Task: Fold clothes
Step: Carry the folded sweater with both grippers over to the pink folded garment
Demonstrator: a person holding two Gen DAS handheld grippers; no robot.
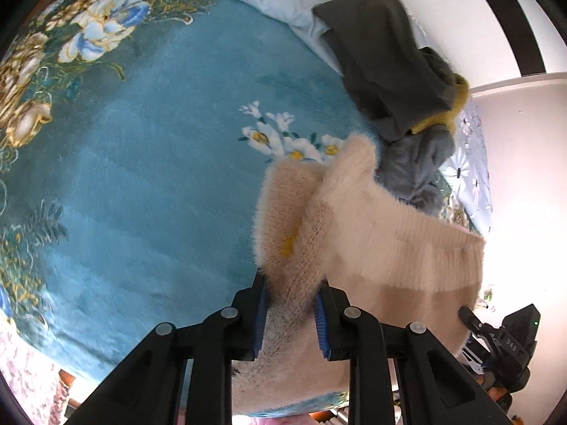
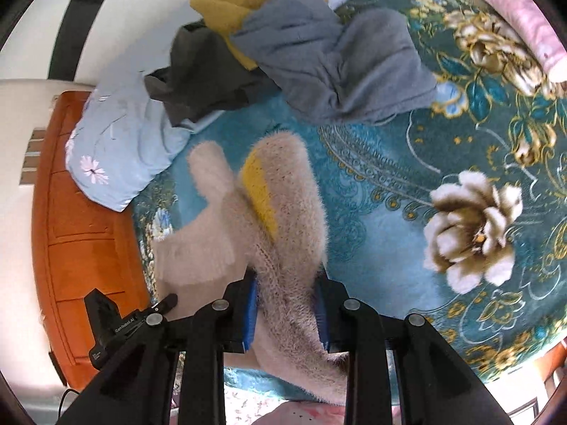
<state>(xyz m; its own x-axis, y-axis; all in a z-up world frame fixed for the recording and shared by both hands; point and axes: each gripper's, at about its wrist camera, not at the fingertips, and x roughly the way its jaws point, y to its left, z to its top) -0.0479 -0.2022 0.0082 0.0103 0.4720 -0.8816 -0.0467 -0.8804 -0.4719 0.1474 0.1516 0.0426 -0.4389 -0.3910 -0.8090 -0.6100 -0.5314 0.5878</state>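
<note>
Gripping the fuzzy cream sweater (image 1: 354,219), both the left tongs (image 1: 290,313) and right tongs (image 2: 285,306) are clamping it above the teal floral blanket (image 1: 149,163), likely for spreading; beyond, unfolded garments (image 2: 319,67) are waiting.

A teal floral blanket (image 2: 389,219) covers the bed and carries everything. Ahead of the right gripper's fingers lie a grey garment (image 2: 336,67), a dark charcoal garment (image 2: 202,78) and a mustard one (image 2: 241,7), heaped touching one another. To the left of those fingers a pale blue floral pillow (image 2: 117,141) rests at the blanket's edge
</note>
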